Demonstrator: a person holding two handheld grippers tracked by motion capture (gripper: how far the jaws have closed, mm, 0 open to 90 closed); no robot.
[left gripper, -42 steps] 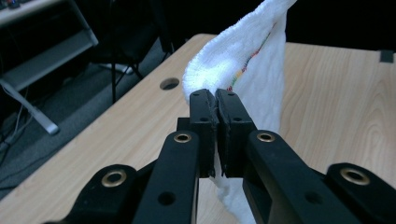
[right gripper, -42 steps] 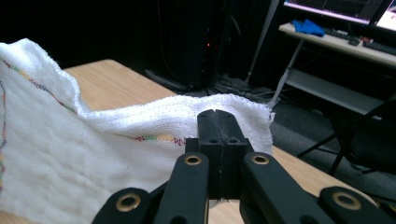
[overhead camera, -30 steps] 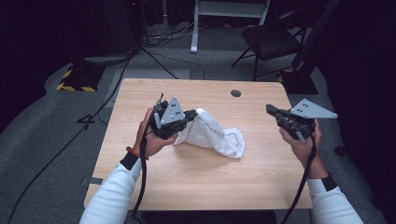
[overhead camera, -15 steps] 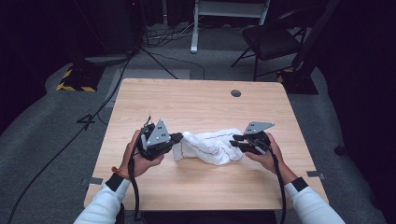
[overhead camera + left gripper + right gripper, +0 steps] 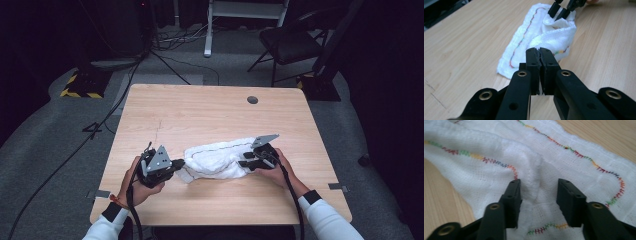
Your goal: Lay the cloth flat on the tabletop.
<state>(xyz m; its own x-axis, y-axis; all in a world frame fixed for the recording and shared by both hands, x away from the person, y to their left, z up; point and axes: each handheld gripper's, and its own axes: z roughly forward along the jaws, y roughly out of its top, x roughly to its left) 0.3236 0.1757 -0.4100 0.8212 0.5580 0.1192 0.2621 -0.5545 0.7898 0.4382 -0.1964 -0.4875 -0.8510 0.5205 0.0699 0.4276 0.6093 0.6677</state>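
left gripper point(image 5: 539, 53): clamped on white cloth point(image 5: 217, 159) corner | right gripper point(image 5: 538, 192): jaws just opening, straddling a fold, lower centre | risk: fold slips out, cloth bunches

- Bench point(image 5: 210, 115): light wood top, rounded corners, small dark round hole point(image 5: 252, 100) near the far edge.
- Floor point(image 5: 45, 150): grey carpet, black cables point(image 5: 75, 150) trailing across it.
- Black chair point(image 5: 290, 42) beyond the bench.
- White stand frame point(image 5: 240, 12) at the back.
- Yellow-black hazard-striped base point(image 5: 82, 85) far left.
- Surroundings dark.
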